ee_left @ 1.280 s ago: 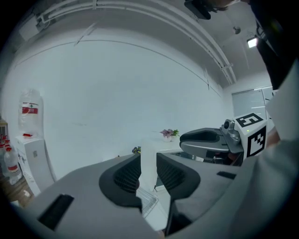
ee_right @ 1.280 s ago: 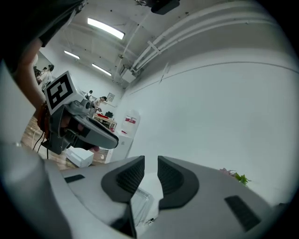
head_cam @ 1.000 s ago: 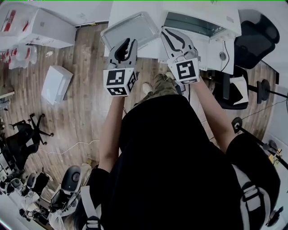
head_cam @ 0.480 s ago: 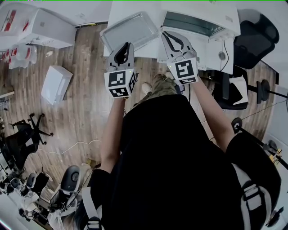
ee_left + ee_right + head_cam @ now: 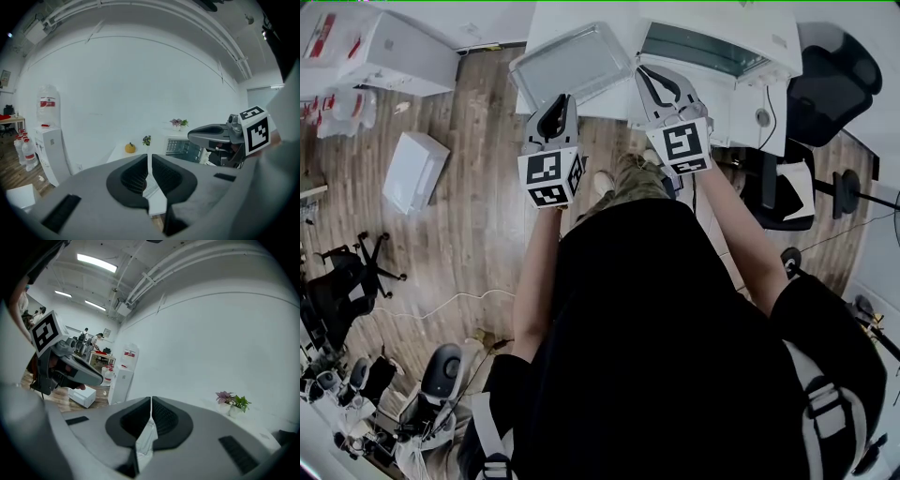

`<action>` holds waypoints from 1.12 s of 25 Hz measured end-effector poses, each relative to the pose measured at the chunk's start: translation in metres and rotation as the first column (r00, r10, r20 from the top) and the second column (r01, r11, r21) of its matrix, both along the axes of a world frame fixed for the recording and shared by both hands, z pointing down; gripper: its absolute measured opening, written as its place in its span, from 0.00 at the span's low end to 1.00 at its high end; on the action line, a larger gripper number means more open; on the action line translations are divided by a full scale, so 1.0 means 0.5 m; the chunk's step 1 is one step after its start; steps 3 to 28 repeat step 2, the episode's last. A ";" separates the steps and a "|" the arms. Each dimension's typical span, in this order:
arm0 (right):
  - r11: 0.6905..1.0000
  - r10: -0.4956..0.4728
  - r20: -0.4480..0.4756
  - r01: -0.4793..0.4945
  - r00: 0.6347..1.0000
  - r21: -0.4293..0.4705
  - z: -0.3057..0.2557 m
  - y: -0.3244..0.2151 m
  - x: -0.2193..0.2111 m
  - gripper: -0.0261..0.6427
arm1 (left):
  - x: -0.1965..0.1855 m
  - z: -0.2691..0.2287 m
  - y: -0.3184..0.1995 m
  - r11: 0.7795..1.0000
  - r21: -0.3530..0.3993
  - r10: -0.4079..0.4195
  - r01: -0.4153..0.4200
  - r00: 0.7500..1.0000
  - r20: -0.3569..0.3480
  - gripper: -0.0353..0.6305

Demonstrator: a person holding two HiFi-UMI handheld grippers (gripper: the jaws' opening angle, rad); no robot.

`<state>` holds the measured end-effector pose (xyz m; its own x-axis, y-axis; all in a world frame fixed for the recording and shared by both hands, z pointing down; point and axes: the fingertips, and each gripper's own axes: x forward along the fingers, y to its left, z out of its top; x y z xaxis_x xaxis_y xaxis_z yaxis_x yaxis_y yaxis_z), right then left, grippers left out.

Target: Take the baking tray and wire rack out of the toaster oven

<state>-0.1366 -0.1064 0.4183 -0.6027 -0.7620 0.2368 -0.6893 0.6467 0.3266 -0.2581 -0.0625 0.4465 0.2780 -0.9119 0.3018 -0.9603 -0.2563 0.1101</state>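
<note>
The silver baking tray [image 5: 572, 61] lies empty on the white table [image 5: 546, 23], left of the white toaster oven [image 5: 717, 47]. A grid of thin bars shows in the oven's front [image 5: 182, 148]; I cannot tell whether it is the wire rack. My left gripper [image 5: 563, 96] hovers just in front of the tray's near edge. Its jaws have just been closing and stand shut with nothing between them. My right gripper [image 5: 643, 69] hangs at the oven's near left corner, shut and empty. Past each gripper's jaws part of the tray [image 5: 145, 437] shows below.
A small orange pumpkin [image 5: 130, 148] and a tiny plant [image 5: 146, 139] stand at the table's back, a flower pot [image 5: 178, 123] on the oven. A white box [image 5: 414, 171] lies on the wooden floor at left, near a water dispenser [image 5: 123, 376]. A black chair [image 5: 834, 66] stands right.
The left gripper's jaws have closed and it has sunk a little in front of the tray. The right gripper's jaws have closed too; it has hardly moved.
</note>
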 end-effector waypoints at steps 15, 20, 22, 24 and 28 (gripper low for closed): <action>1.000 0.001 0.005 -0.001 1.000 -0.009 0.004 -0.002 -0.016 0.09 | -0.019 0.007 0.006 1.000 -0.009 -0.011 0.011 1.000 -0.004 0.12; 1.000 0.001 0.005 -0.001 1.000 -0.009 0.004 -0.002 -0.016 0.09 | -0.019 0.007 0.006 1.000 -0.009 -0.011 0.011 1.000 -0.004 0.12; 1.000 0.001 0.005 -0.001 1.000 -0.009 0.004 -0.002 -0.016 0.09 | -0.019 0.007 0.006 1.000 -0.009 -0.011 0.011 1.000 -0.004 0.12; 1.000 0.001 0.005 -0.001 1.000 -0.009 0.004 -0.002 -0.016 0.09 | -0.019 0.007 0.006 1.000 -0.009 -0.011 0.011 1.000 -0.004 0.12; 1.000 0.001 0.005 -0.001 1.000 -0.009 0.004 -0.002 -0.016 0.09 | -0.019 0.007 0.006 1.000 -0.009 -0.011 0.011 1.000 -0.004 0.12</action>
